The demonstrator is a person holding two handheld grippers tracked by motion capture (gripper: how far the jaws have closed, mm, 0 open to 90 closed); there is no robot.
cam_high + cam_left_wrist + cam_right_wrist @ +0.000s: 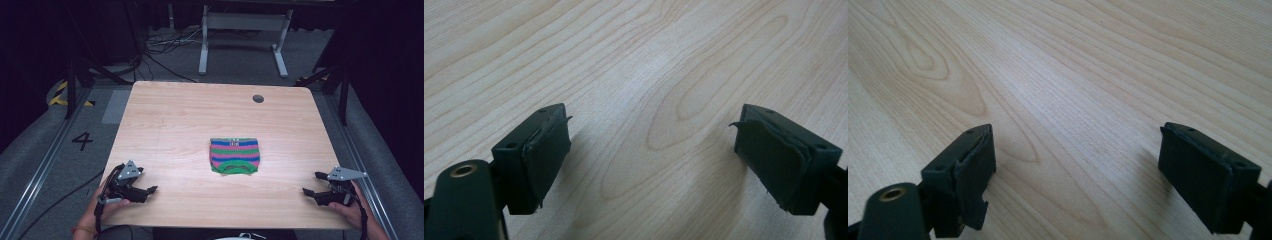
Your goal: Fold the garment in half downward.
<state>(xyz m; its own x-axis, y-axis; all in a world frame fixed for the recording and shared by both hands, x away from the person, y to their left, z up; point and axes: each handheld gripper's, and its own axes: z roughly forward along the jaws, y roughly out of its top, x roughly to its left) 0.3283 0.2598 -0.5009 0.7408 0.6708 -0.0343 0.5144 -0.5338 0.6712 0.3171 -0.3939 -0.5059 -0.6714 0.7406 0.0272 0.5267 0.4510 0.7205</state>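
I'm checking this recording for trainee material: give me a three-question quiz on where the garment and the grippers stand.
1. True or false: the left gripper holds the striped knitted garment.
2. The garment lies: A) at the table's far edge, B) near the middle of the wooden table, C) on the floor.
3. How do the right gripper's jaws stand?

Key: 1 false, it lies apart from both grippers; 2 B; 3 open, nothing between them.

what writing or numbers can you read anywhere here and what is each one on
"4": black figure on the grey floor, left of the table.
Small white patch on the top band of the striped knit garment: too small and blurred to read.
No writing on the grippers' pads or the tabletop in either gripper view.
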